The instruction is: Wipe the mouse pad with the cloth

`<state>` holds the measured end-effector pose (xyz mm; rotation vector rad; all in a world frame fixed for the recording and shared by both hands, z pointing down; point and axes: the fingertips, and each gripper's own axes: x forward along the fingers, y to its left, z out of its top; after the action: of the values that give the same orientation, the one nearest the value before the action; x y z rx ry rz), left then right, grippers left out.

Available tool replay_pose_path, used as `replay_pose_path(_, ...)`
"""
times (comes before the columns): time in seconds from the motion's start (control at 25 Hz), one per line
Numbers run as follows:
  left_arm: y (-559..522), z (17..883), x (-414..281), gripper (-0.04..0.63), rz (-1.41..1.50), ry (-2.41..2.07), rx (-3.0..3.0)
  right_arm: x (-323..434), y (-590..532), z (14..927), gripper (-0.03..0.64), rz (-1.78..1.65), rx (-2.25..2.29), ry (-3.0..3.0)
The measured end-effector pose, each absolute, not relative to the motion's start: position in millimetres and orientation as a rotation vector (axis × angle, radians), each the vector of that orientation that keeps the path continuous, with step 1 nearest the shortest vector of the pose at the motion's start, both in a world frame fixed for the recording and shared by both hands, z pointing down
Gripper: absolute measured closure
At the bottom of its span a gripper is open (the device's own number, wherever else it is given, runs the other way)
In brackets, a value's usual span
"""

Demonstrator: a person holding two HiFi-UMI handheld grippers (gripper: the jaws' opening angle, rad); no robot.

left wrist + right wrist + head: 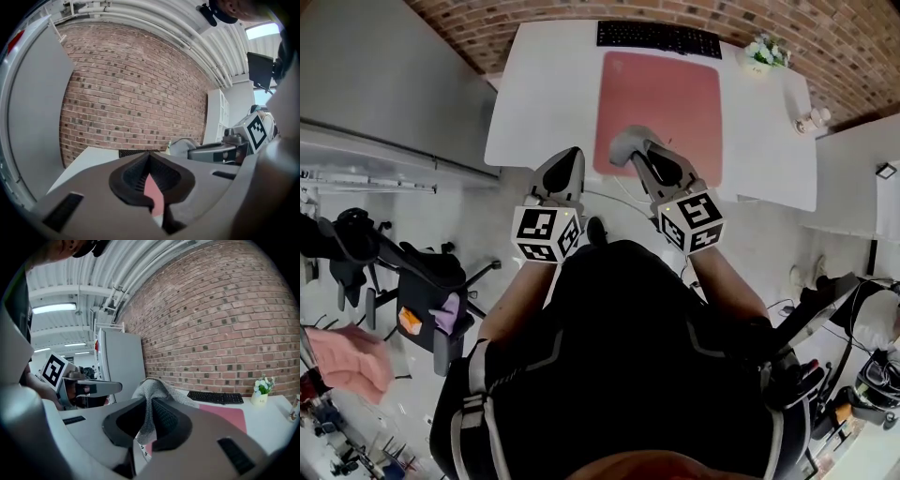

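Nearest us: person's dark torso (619, 347), both arms out toward the near edge of the bench (544, 103). Left gripper (573, 156) sits at that edge, just left of the mouse pad (666, 103). Its jaws are together with nothing between them; its own view only shows a sliver of pink pad through the gap below the tips. Right gripper (639, 150) is beside it, over the pad's near edge, jaws clamped on the cloth (157, 389).

The grey cloth is pinched mid-fold: one bunch stands up past the jaws and a short tail hangs below. The right gripper view looks level at the wall, not down, so we read the cloth as held above the pad, not pressed on it. We can't confirm contact from the head view.

The pad lies flat mid-bench. Beyond it, the keyboard (659, 37) runs along the far edge, with a flower pot (764, 52) at far right, then the brick wall (225, 310).

Step, our call: the cloth is in the grip and at the pad, wipe stroke not started. The next move needs the right gripper tipped nose-down so the bunch lands flat on the pad, then strokes near to far across the full width. We think the pad looks thin and may slide or ruck. The free left gripper is well placed to pin the near left corner. Strokes should stop short of the keyboard.
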<state>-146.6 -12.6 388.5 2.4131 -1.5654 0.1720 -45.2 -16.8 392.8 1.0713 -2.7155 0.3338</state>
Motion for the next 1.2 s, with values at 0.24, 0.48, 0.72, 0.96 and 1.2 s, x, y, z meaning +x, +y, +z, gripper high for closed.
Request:
replay_pose_path(0.24, -39.6, 419.5, -167.5, 0.595, 0.256, -1.537, 2.414, -72.8, -41.7, 430.0, 0.577, 0.335, 1.042, -2.627)
replay_pose_path(0.48, -60.1, 460.1, -189.6, 0.595, 0.268, -1.471, 2.354, -100.4, -58.8, 481.6, 0.577, 0.389, 0.987, -2.538)
replay_pose_path(0.72, -67.2, 497.5, -191.8, 0.595, 0.327, -1.420, 2.318, -118.0, -58.3, 547.9, 0.577, 0.390, 0.862, -2.410)
replay_pose_path(0.96, -65.3, 537.9, -197.3, 0.595, 0.400, -1.410, 2.231, -120.3, -59.4, 608.6, 0.577, 0.411, 0.795, -2.298)
replay_pose_path(1.2, -62.5, 569.4, -193.7, 0.595, 0.458, -1.403, 2.147, -125.8, -60.0, 640.6, 0.577, 0.466, 0.719, -2.236)
